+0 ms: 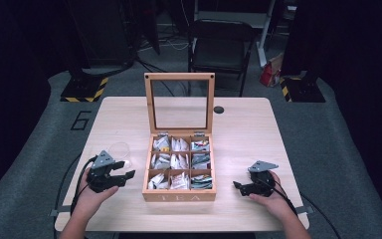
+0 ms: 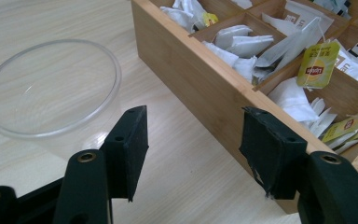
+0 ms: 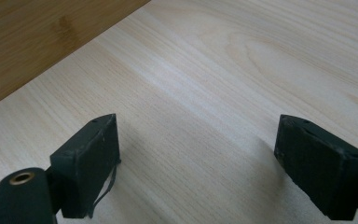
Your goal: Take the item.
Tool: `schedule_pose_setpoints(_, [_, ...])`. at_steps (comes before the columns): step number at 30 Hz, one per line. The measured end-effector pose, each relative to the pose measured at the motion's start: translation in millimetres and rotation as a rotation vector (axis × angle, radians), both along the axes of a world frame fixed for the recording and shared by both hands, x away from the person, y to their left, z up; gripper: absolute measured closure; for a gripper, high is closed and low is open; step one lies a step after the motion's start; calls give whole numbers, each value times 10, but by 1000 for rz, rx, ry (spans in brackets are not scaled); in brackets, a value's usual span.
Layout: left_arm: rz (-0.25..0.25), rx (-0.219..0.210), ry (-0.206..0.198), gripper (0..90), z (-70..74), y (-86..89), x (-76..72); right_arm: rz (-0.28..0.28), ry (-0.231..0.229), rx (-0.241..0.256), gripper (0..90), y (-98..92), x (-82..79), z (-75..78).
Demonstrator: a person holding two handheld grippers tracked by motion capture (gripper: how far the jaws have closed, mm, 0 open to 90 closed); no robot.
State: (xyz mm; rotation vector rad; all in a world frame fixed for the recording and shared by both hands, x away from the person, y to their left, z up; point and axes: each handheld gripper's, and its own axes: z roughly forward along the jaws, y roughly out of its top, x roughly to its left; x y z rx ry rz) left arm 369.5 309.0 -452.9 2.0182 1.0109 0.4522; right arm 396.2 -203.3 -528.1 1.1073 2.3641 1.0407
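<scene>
My left gripper [image 1: 122, 174] stands wide and empty at lower left, beside the clear plastic cup [image 2: 51, 88] and the tea box [image 1: 179, 195]. The cup looks light, thin and slippery; I'd pinch its rim gently. My right gripper [image 1: 242, 187] also gapes, empty.

Room held a light wood tabletop [image 1: 248, 134] on grey floor [image 1: 30, 149], black folding chair [image 1: 220, 47] behind, hazard-striped stand bases [image 1: 84, 88], dark surroundings, dim light.
</scene>
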Motion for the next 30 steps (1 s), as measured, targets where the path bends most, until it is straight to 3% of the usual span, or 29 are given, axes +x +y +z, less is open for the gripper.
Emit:
schedule_pose_setpoints(7, [-25,11,-1,414,63,-73,46,-1,0,0,133,0,0,0])
schedule_pose_setpoints(16, [-42,-6,-2,429,96,-152,91,0,0,0,133,0,0,0])
schedule_pose_setpoints(30, [-92,19,-11,456,243,-305,167,0,0,0,133,0,0,0])
